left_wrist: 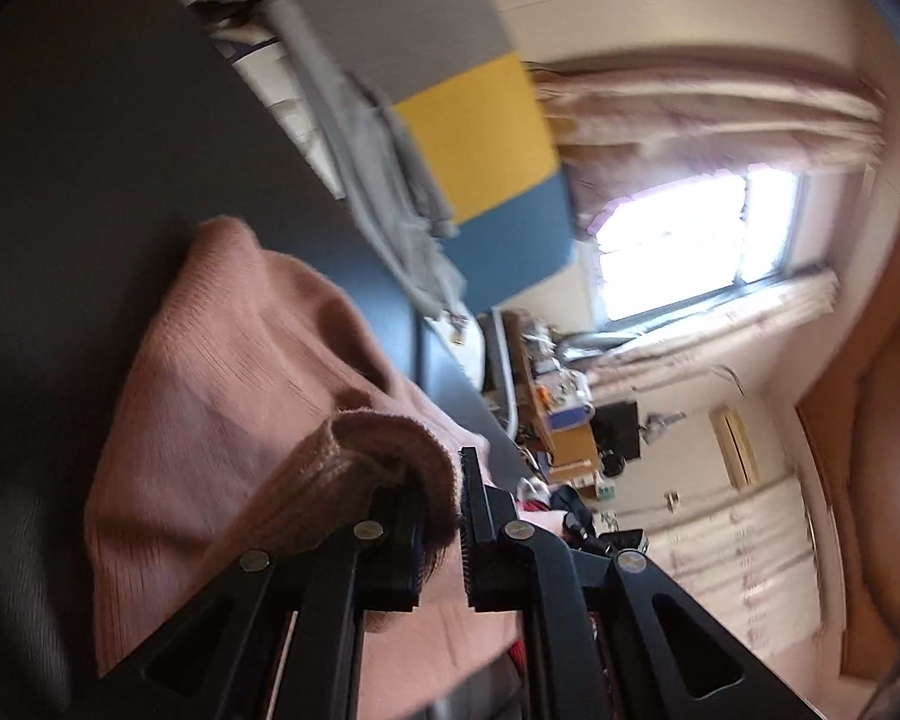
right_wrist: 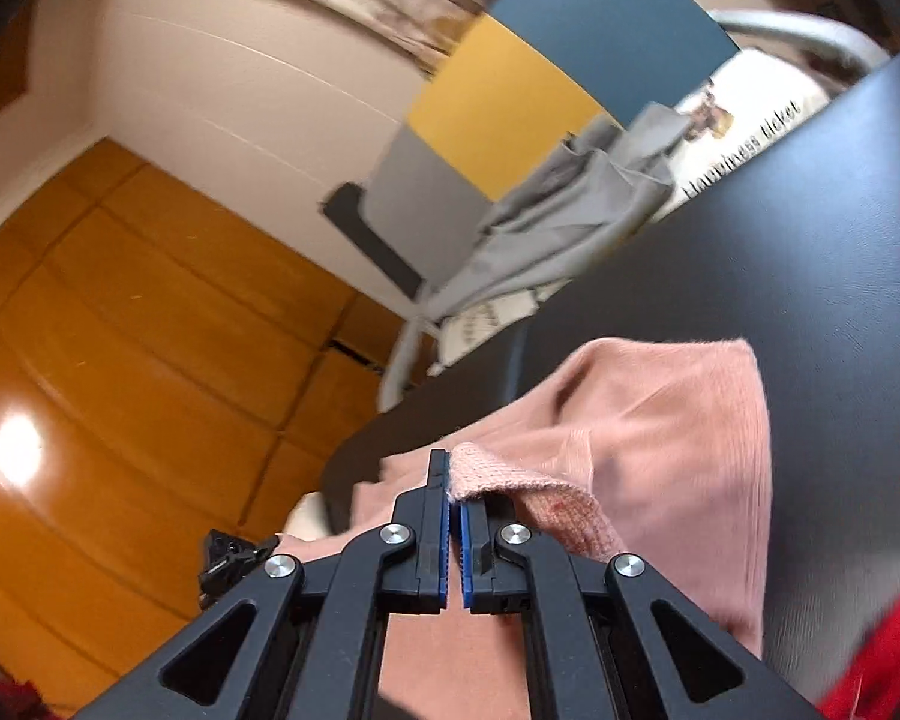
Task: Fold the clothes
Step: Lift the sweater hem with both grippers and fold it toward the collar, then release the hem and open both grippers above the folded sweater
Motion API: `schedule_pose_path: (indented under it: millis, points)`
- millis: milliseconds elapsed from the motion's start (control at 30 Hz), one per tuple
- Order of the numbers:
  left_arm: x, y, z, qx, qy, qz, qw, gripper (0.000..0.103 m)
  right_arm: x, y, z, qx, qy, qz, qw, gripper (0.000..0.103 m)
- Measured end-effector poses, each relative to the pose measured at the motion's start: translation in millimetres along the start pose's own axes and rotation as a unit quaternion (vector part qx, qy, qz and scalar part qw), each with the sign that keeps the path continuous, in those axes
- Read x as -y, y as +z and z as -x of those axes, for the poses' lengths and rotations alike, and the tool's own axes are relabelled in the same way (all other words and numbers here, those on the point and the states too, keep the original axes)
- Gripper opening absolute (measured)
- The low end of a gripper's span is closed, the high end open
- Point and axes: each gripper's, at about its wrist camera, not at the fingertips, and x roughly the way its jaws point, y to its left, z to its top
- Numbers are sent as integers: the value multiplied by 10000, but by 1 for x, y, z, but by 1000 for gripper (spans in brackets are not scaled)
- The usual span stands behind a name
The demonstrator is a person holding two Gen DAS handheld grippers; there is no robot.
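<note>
The pink knitted garment (left_wrist: 222,372) lay partly on the dark counter (left_wrist: 90,150), its ribbed edge lifted off the surface and folded back toward both cameras. In the left wrist view, the left claw (left_wrist: 444,516) was closed down on that ribbed hem, with knit bunched over one finger and pinched between the pads. In the right wrist view, the same pink knitted garment (right_wrist: 660,438) draped from the right claw (right_wrist: 455,492), whose blue pads stood almost together on a thin corner of the fabric. The rest of the cloth spread over the counter (right_wrist: 780,240) to the right of the claw. A red garment (right_wrist: 870,648) showed at the lower right edge of that view, blurred. Beyond the counter's far edge, a grey cloth (right_wrist: 558,222) hung over a rail, in front of a panel with grey, yellow and blue blocks (right_wrist: 498,102). A bright window (left_wrist: 690,240) with pale curtains lit the left view, and an orange wooden floor (right_wrist: 120,330) filled the left of the right view
</note>
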Motion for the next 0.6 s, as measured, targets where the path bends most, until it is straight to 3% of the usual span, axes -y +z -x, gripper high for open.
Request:
schedule_pose_path:
  millis: [200, 300, 400, 467, 533, 567, 600]
  points:
    - [-30, 14, -33, -232, 289, 413, 9985, 9, 45, 16, -47, -330, -518, -434, 9972, 3]
    - [-34, 19, -38, -331, 270, 485, 9979, 17, 61, 18, -53, -535, -619, -700, 9942, 6]
    - [-30, 29, -33, -56, -1, 531, 9986, 22, 75, 23, -55, -625, -655, -1052, 9903, 6]
    - [-31, 38, -27, 346, -154, 614, 9974, 25, 82, 28, -53, -406, -472, -1280, 9898, 9]
    - [-34, 45, -21, 769, -181, 719, 9943, 26, 90, 32, -48, -7, -392, -1550, 9871, 23]
    - [-36, 48, -19, 898, -93, 765, 9930, 26, 95, 33, -44, 235, -355, -1741, 9838, 43]
    - [-37, 50, -18, 1014, -3, 803, 9916, 26, 101, 32, -40, 498, -318, -1966, 9787, 51]
